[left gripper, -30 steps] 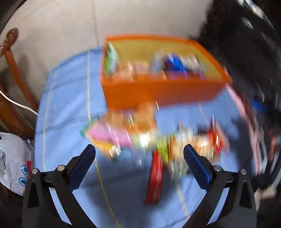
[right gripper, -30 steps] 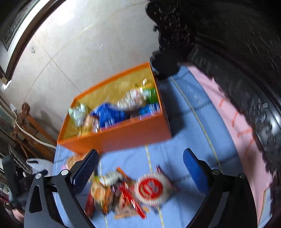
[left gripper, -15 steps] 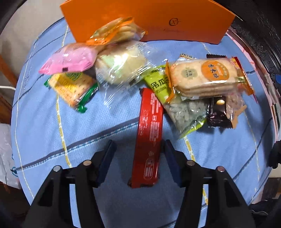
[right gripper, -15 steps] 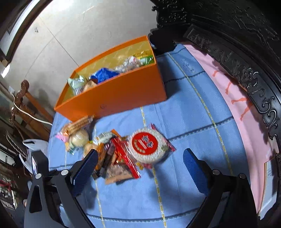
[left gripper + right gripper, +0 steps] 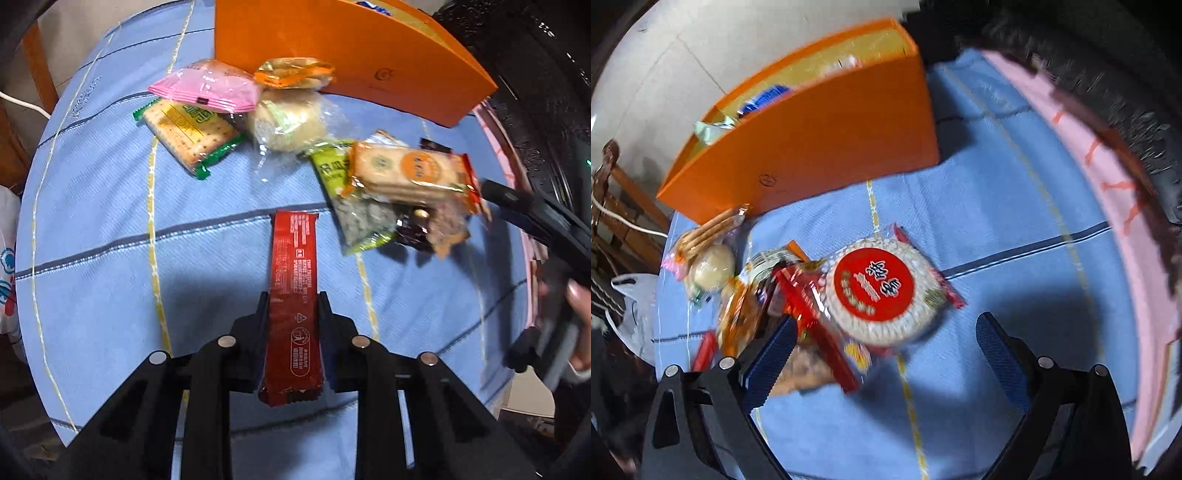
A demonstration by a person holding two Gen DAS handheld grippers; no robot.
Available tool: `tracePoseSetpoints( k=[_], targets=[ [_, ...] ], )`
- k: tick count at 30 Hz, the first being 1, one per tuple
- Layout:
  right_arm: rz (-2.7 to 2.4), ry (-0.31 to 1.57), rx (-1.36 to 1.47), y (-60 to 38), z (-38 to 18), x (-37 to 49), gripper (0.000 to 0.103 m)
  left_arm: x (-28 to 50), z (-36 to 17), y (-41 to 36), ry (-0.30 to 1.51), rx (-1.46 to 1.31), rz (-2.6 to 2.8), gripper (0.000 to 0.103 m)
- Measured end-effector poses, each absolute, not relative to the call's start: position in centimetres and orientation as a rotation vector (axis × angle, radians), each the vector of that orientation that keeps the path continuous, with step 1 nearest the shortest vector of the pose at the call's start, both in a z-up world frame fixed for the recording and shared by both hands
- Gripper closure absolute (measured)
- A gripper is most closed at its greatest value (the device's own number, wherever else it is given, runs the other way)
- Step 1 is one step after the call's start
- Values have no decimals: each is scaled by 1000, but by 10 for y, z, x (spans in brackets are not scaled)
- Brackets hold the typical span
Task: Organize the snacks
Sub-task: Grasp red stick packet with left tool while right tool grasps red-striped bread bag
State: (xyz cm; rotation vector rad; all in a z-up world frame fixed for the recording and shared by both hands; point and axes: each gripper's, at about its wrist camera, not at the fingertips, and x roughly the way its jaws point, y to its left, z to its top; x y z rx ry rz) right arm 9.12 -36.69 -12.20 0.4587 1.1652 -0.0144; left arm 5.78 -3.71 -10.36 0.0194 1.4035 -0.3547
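My left gripper (image 5: 291, 306) is shut on a long red snack bar (image 5: 293, 280), held just above the blue tablecloth (image 5: 92, 258). Beyond it lie a pink packet (image 5: 207, 86), a green cracker pack (image 5: 188, 131), a round pastry (image 5: 288, 120), an orange cracker pack (image 5: 406, 171) and a green seed bag (image 5: 354, 206). The orange box (image 5: 343, 48) stands behind them. My right gripper (image 5: 886, 347) is open, low over a round rice cake pack with a red label (image 5: 879, 291). The orange box (image 5: 812, 140) in this view holds several snacks.
A dark carved wooden frame (image 5: 1108, 74) runs along the right side, with a pink cloth edge (image 5: 1115, 206). A wooden chair (image 5: 624, 206) and a white plastic bag (image 5: 631, 314) are at the left. The right gripper and hand (image 5: 546, 240) show in the left wrist view.
My left gripper came down around the red bar and shut on it. My right gripper moved down and closer to the round rice cake pack, still open.
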Motion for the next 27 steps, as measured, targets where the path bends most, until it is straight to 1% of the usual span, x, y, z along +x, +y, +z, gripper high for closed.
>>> tracePoseSetpoints(
  k=[2,5,6,7,8,10,11,12,14,15,16,17,18,19,20,24,27],
  targets=[
    [-28,1171,542,-371,-131,101,5,54,-101,-40,1401,24,-363,79],
    [10,1189,526,-367,-141,113,3,54,-97,-48,1401,21,-364,79],
    [27,1188,509,-365,-140,114,10,56,-97,-46,1403,17,-365,79],
    [62,1172,497,-364,-135,114,19,56,-97,-45,1403,13,-363,79],
    [103,1158,481,-362,-128,113,43,56,-97,-44,1402,9,-359,79],
    [95,1124,413,-362,-111,108,73,58,-96,-39,1404,-1,-352,79],
    [110,1122,416,-364,-109,106,100,61,-98,-39,1404,-6,-350,79],
    [114,1126,421,-366,-107,105,101,62,-98,-37,1404,-10,-348,79],
    [121,1137,405,-369,-106,102,101,62,-99,-36,1412,-19,-347,79],
    [127,1144,405,-369,-107,101,97,62,-99,-34,1415,-19,-347,79],
    [139,1163,413,-370,-109,100,95,62,-99,-34,1415,-16,-347,79],
    [155,1187,426,-371,-111,101,80,63,-99,-37,1416,-12,-347,79],
    [148,1177,419,-374,-109,100,40,63,-99,-38,1416,-10,-350,79],
    [116,1142,402,-377,-104,98,28,63,-99,-39,1415,-9,-354,79],
    [97,1118,383,-379,-100,97,20,63,-99,-39,1415,-9,-354,79],
    [60,1085,391,-396,-98,103,19,65,-100,-38,1416,-13,-349,79],
    [43,1070,323,-392,-102,127,18,68,-102,-38,1424,-30,-341,79]
  ],
)
